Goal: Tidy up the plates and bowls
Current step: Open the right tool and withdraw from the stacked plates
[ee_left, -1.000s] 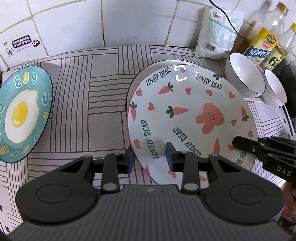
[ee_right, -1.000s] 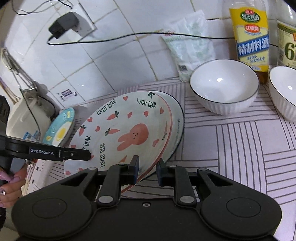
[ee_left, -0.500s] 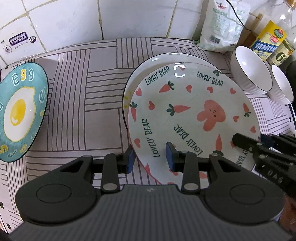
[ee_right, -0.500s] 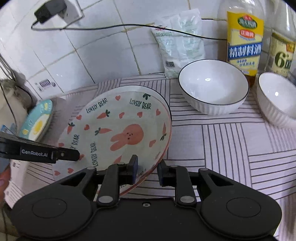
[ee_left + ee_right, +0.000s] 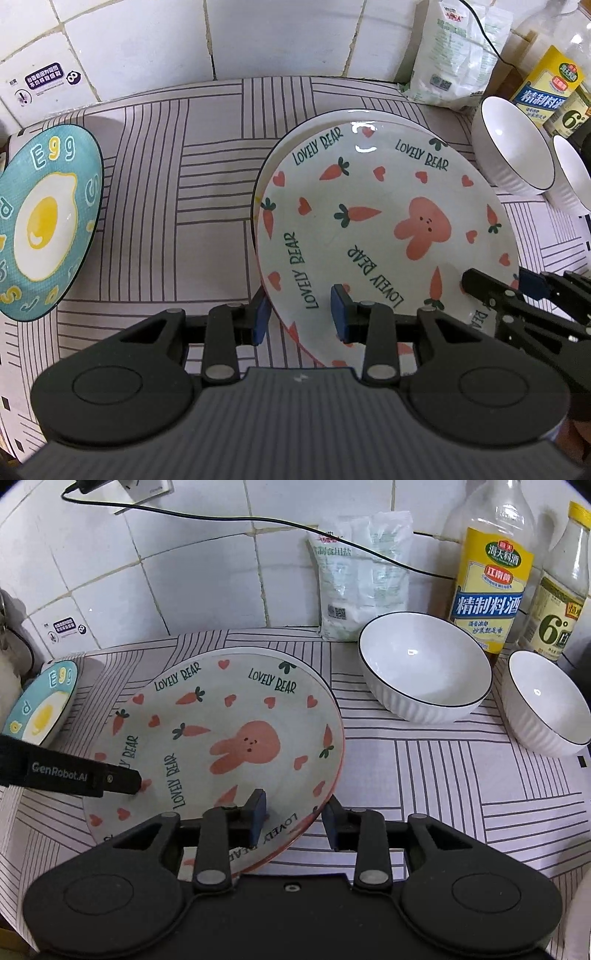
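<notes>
A white "Lovely Bear" plate (image 5: 369,229) with a pink rabbit and carrots lies on top of another plate whose dark rim (image 5: 351,112) shows behind it. My left gripper (image 5: 301,317) straddles its near left rim, jaws apart around the edge. My right gripper (image 5: 293,821) straddles the near right rim of the bear plate (image 5: 221,738), jaws also apart. A teal "Egg" plate (image 5: 44,221) lies to the left. Two white bowls (image 5: 424,668) (image 5: 546,701) stand at the right.
A striped mat (image 5: 177,192) covers the counter. A salt bag (image 5: 358,576) leans on the tiled wall, with two sauce bottles (image 5: 487,576) behind the bowls. A black cable (image 5: 221,517) runs along the wall from a socket.
The bear plate has come down onto the plate below and lies flatter. Both grippers' jaws have spread a little wider around its rim.
</notes>
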`<state>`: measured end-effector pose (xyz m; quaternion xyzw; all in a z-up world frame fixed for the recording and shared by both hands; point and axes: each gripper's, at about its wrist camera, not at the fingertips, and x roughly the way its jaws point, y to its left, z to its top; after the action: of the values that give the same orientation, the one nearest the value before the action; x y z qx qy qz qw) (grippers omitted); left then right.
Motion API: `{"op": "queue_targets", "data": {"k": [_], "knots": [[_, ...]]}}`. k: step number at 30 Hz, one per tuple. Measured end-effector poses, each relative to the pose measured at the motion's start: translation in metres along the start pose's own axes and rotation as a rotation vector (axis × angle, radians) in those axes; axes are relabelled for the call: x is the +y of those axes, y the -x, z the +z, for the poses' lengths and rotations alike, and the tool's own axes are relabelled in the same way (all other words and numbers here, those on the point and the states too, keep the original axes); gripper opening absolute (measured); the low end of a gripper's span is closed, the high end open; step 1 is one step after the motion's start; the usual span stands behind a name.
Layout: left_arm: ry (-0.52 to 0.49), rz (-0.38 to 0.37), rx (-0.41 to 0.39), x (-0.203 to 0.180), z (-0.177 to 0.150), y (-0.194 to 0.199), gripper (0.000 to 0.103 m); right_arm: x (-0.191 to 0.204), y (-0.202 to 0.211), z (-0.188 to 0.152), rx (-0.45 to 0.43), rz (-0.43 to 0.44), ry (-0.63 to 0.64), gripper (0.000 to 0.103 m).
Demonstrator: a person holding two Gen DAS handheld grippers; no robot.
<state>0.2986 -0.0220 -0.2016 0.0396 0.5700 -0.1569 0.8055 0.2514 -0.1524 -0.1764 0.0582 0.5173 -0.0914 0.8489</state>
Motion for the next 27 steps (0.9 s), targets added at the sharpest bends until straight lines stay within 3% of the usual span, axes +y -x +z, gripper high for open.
{"op": "queue_targets", "data": {"k": [8, 11, 20, 27], "knots": [[0.01, 0.008, -0.003, 0.006, -0.012, 0.019, 0.039, -0.003, 0.0, -0.006, -0.027, 0.006, -0.025, 0.037], [0.001, 0.046, 0.007, 0.007, -0.016, 0.031, 0.041, -0.006, 0.003, -0.007, -0.036, 0.025, -0.05, 0.036], [-0.013, 0.04, -0.041, 0.023, -0.044, 0.084, 0.042, 0.016, 0.053, -0.007, -0.082, 0.125, 0.001, 0.036], [-0.068, 0.104, -0.116, 0.038, -0.066, 0.122, 0.059, 0.053, 0.093, -0.004, -0.121, 0.19, 0.123, 0.046]]}}
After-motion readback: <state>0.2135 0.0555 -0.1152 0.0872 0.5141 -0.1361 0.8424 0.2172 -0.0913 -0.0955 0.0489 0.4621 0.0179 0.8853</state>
